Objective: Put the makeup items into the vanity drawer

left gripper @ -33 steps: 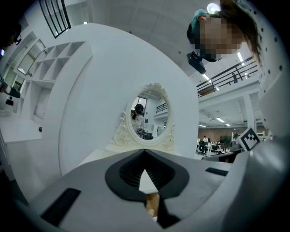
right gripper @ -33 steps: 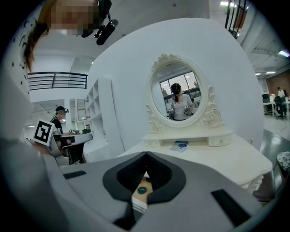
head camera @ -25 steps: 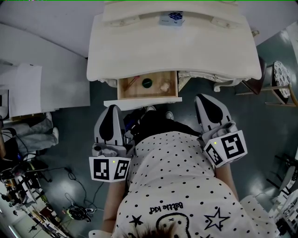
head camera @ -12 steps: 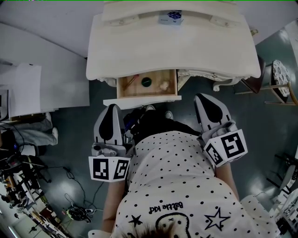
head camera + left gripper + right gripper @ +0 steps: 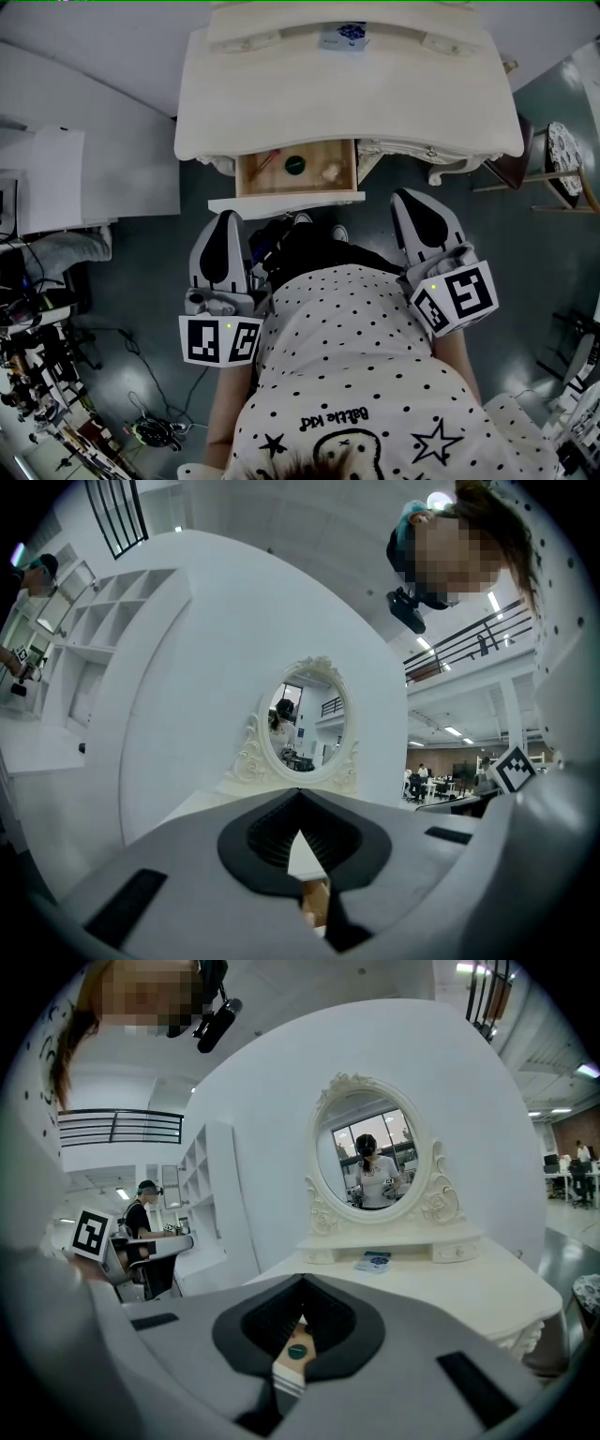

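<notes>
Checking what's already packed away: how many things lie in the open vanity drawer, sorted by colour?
Reddish slim stick: 1
Dark green round item: 1
Pale cream lumpy item: 1
Total in the drawer: 3

Head view: small blue-printed box (image 5: pixel 344 36) top centre; patterned stool (image 5: pixel 565 148) at right edge; coiled cables (image 5: pixel 155 431) on dark floor (image 5: pixel 141 272), lower left. Right gripper view: oval mirror (image 5: pixel 367 1159) upper centre.
</notes>
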`<state>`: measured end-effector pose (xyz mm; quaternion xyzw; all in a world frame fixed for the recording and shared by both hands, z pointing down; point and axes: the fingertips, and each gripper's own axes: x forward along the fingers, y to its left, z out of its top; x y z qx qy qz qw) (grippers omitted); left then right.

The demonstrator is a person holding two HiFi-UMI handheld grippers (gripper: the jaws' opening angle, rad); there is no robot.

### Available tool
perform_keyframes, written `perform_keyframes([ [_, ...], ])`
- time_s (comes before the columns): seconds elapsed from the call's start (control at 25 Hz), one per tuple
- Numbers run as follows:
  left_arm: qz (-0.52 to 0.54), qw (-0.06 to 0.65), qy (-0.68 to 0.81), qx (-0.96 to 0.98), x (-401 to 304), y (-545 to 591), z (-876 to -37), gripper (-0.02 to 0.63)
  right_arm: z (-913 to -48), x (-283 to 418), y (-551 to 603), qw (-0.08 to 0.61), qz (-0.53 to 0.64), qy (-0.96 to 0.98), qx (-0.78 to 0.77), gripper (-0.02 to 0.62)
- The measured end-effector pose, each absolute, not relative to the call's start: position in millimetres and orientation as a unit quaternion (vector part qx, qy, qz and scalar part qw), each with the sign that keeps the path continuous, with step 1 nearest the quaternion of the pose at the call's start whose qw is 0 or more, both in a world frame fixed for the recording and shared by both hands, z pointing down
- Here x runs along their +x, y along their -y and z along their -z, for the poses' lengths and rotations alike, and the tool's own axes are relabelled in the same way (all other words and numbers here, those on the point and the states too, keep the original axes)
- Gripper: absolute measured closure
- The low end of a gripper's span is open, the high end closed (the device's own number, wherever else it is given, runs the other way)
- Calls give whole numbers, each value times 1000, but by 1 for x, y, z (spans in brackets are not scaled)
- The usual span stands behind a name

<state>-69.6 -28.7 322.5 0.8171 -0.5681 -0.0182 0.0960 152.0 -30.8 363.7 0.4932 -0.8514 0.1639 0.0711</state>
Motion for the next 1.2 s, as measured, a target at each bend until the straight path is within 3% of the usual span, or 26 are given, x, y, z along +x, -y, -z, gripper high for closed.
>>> perform_keyframes([
  [1.2, 24, 90, 564, 820, -66, 13, -319, 600, -361, 155, 14, 63, -164, 851, 495, 588],
])
